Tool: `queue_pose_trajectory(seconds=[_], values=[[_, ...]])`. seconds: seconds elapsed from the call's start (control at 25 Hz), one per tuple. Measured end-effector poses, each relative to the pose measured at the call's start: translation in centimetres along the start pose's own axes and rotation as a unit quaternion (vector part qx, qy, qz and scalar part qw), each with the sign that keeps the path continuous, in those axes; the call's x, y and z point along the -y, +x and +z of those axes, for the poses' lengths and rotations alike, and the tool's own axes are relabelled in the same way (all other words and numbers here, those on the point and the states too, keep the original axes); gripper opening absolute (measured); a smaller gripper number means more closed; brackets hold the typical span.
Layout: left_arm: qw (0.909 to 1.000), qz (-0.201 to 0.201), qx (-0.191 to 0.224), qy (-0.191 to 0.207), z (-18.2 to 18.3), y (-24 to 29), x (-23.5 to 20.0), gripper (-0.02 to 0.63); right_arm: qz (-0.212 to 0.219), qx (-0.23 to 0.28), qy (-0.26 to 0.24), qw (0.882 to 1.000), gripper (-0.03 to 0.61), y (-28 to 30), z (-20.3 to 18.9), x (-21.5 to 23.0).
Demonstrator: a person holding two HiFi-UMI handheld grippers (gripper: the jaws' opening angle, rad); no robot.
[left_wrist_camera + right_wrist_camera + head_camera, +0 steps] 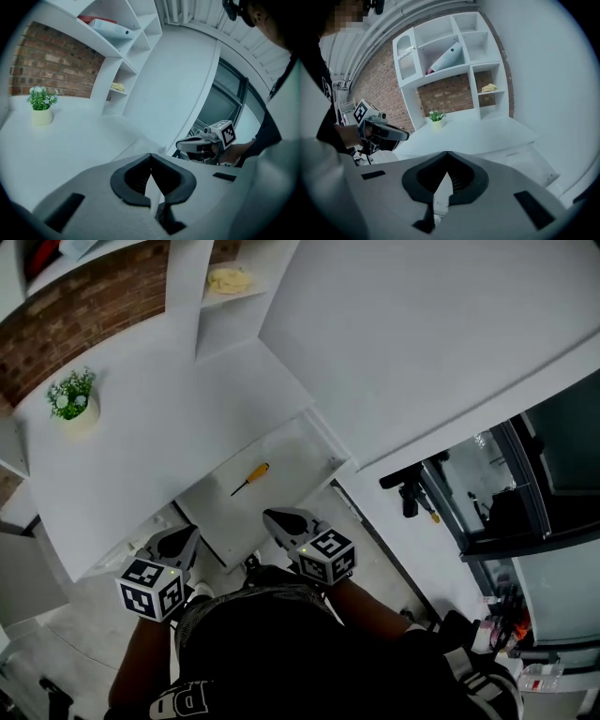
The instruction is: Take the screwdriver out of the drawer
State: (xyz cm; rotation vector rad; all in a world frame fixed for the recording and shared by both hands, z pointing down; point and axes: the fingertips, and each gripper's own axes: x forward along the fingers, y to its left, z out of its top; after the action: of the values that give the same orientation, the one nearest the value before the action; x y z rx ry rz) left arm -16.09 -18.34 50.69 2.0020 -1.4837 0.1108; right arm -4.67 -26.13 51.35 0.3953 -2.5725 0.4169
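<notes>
The drawer (295, 457) stands pulled out from under the white surface (159, 432), and the screwdriver (251, 478) lies flat on its pale bottom, alone there. Its yellow handle points toward the back of the drawer and its thin dark shaft toward the person. Nothing touches it.

The person holds both grippers low, close to the body. The left gripper (186, 533) hangs off to the left of the drawer, near the surface's front edge. Its 2 jaws are pressed together at the tips with nothing between them, which its own view shows plainly. The right gripper (274, 517) sits at the drawer's near edge, nose toward the screwdriver but apart from it. Its jaws are likewise closed tip to tip and empty. Each gripper carries its cube with square markers at the back, just ahead of the person's hands.

On the far left part of the surface stands a small potted plant (73, 399) with green leaves and pale flowers in a cream pot, well apart from the drawer. Behind it runs a brick wall (94, 310). A white shelf unit (454, 51) rises at the back of the surface, and a crumpled yellow thing (230, 280) lies in 1 of its lower compartments; I cannot tell what it is. A white folder-like item leans in a higher compartment.
</notes>
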Motion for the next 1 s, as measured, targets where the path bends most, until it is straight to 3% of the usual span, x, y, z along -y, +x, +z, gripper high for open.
queue_pose_trajectory(seconds=[0.28,0.56,0.72,1.0], values=[[0.9984,0.040,-0.030,-0.025,-1.9,3.0,-0.9,0.015,0.038,-0.056,-0.001,0.998,0.005,3.2,-1.9,4.8],[0.9949,0.083,-0.039,-0.041,-2.4,5.1,-1.7,0.015,0.064,-0.109,-0.064,0.990,0.005,6.0,-3.7,8.9],[0.9918,0.108,-0.039,-0.057,-2.8,5.8,-2.3,0.015,0.075,-0.150,-0.129,0.977,0.006,7.5,-5.4,10.8],[0.9859,0.139,-0.037,-0.086,-3.9,7.0,-2.6,0.015,0.105,-0.208,-0.231,0.945,0.006,10.0,-8.3,12.8]])
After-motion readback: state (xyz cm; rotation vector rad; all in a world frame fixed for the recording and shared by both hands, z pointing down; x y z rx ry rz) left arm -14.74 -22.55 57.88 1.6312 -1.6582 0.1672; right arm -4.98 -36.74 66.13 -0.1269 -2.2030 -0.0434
